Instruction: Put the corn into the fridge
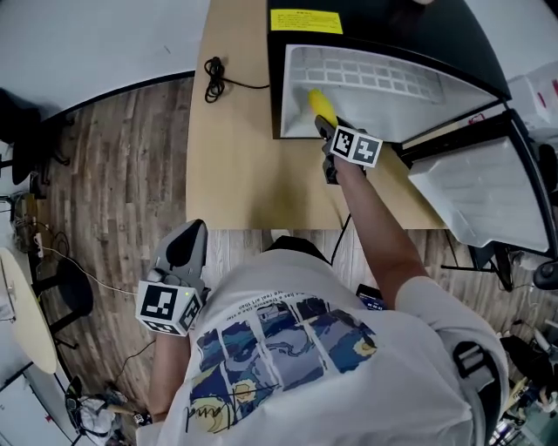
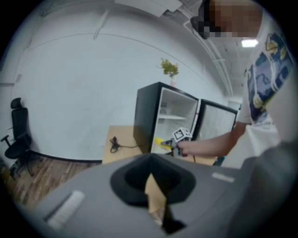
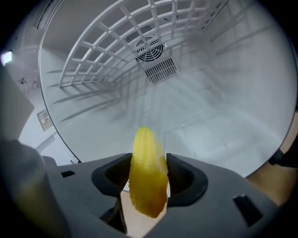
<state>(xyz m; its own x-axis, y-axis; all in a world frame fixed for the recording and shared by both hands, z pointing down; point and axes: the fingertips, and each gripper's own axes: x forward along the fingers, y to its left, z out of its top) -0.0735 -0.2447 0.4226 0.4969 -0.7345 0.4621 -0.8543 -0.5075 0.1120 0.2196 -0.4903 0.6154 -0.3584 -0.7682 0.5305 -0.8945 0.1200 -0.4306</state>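
The yellow corn [image 3: 148, 174] is clamped between the jaws of my right gripper [image 3: 148, 160], tip pointing forward. In the head view that right gripper [image 1: 325, 124] holds the corn [image 1: 321, 103] at the mouth of the open black fridge [image 1: 384, 26], just above the white floor of the fridge interior [image 3: 200, 107]. My left gripper [image 1: 187, 242] hangs low at the left by the person's body, over the wooden floor, with its jaws together and nothing in them. The left gripper view shows the corn [image 2: 160, 141] at the fridge [image 2: 146, 116] from a distance.
The fridge stands on a light wooden table [image 1: 235, 165] with a black cable [image 1: 214, 80] lying at its back left. The fridge door [image 1: 475, 187] swings open to the right. A wire shelf [image 3: 116, 42] spans the interior above the corn. An office chair [image 2: 18, 135] stands far left.
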